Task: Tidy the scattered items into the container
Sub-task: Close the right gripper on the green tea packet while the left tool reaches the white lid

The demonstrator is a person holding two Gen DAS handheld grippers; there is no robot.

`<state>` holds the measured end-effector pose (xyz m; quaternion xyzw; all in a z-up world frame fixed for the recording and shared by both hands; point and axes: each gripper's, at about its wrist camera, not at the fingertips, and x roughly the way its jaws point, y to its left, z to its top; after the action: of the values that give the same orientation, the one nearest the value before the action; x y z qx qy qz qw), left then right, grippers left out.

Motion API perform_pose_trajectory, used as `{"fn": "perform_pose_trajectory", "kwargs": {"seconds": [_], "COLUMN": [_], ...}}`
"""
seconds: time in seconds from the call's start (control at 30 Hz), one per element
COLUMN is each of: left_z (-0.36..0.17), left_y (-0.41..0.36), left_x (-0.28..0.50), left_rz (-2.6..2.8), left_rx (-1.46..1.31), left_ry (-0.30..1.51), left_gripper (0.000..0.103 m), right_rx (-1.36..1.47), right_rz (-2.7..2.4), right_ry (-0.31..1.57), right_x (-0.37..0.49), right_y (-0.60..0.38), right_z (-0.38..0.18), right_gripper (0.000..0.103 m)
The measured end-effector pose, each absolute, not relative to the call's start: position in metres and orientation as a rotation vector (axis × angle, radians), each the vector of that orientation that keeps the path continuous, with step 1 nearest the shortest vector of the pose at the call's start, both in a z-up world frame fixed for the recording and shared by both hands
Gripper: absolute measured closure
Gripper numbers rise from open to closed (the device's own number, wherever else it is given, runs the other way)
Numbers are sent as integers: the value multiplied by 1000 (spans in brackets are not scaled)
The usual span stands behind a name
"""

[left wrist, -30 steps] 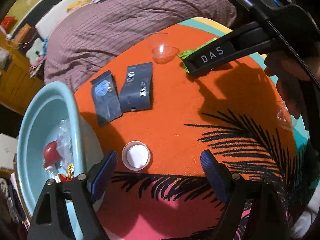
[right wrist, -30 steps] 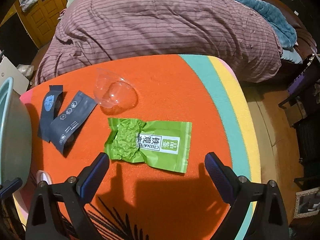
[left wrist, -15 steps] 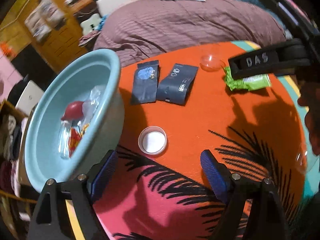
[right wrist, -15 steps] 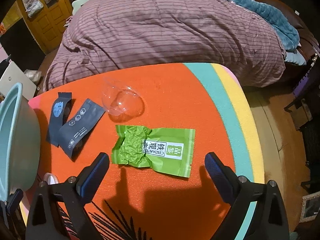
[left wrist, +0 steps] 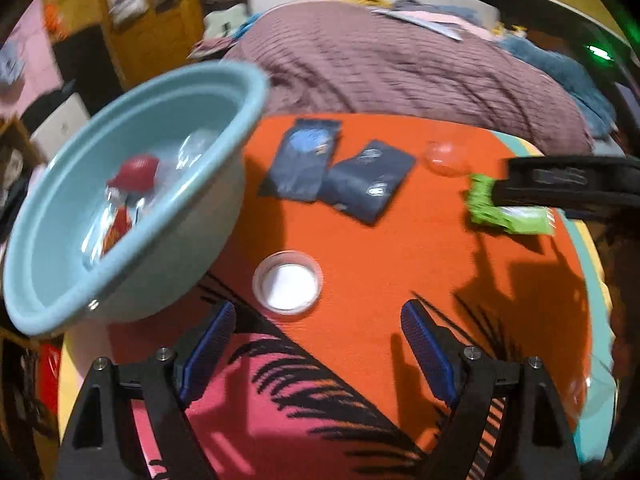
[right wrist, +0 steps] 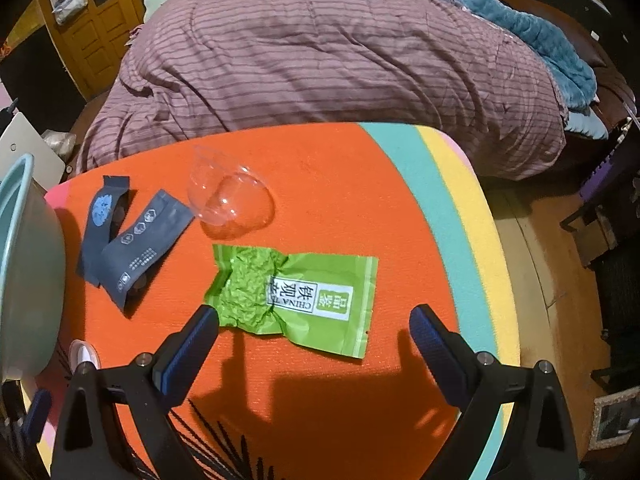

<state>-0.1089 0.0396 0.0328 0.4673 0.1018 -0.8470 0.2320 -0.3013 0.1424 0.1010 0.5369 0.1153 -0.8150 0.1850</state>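
Observation:
A light blue basin (left wrist: 224, 152) stands at the left of the orange cloth (left wrist: 400, 256), holding a red-capped item and clear wrappers. A small white lid (left wrist: 287, 283) lies just ahead of my left gripper (left wrist: 320, 332), which hangs open and empty. Two dark blue sachets (left wrist: 340, 176) lie further back, also seen as dark sachets (right wrist: 132, 236) from the right wrist. My right gripper (right wrist: 314, 332) is open above the near edge of a green tea packet (right wrist: 296, 296). A clear plastic dome (right wrist: 230, 196) rests behind the packet.
A bed with a striped purple quilt (right wrist: 320, 64) borders the table's far side. The cloth's teal and yellow bands (right wrist: 452, 216) mark its right edge, with wooden floor beyond. Another clear dome (left wrist: 596, 392) sits at the right in the left wrist view.
The left wrist view has rolled, bringing the basin upward and more upright; the white lid now sits closer between the left fingers. The right gripper has barely shifted over the green packet.

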Motion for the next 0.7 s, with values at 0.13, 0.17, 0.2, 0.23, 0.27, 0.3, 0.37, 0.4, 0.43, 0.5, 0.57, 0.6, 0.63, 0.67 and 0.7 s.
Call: {"fn": "perform_pose_trajectory", "kwargs": {"seconds": [0.13,0.17,0.2,0.23,0.27,0.3,0.37,0.4,0.43,0.5,0.57,0.6,0.63,0.67,0.7], "left_z": [26,25,24,23,21,19,15,14,14,12,8,8,8,8,8], "left_y": [31,30,29,29,28,28,26,25,24,21,17,17,16,16,15], "left_x": [-114,-115,-117,-119,-120,-121,-124,-124,-125,-126,-128,-129,-129,-129,-129], "left_rz": [-2295,-2295,-2295,-2295,-2295,-2295,-2294,-2290,-2290,-2286,-2279,-2283,-2285,-2286,-2288], "left_rx": [1256,1248,1242,1240,1245,1255,1269,1268,1265,1265,1275,1268,1268,1268,1268], "left_ry": [300,307,308,311,324,336,357,362,366,373,385,382,380,380,380], "left_gripper": [14,14,14,14,14,14,14,14,14,14,14,14,14,14,14], "right_rx": [1515,1521,1524,1525,1527,1529,1535,1536,1536,1534,1536,1535,1535,1537,1539], "right_rz": [-2268,-2270,-2274,-2275,-2276,-2275,-2277,-2282,-2283,-2262,-2247,-2242,-2234,-2226,-2216], "right_ry": [302,310,321,328,331,331,343,350,348,303,280,280,280,278,275], "right_x": [-303,-304,-305,-305,-306,-306,-306,-306,-307,-308,-309,-309,-309,-309,-309], "right_y": [139,139,138,137,137,137,136,136,136,137,136,135,133,131,129], "right_z": [99,97,94,93,91,89,84,83,81,80,79,79,78,77,76], "right_gripper": [4,4,4,4,4,4,5,10,12,19,22,23,25,27,29]}}
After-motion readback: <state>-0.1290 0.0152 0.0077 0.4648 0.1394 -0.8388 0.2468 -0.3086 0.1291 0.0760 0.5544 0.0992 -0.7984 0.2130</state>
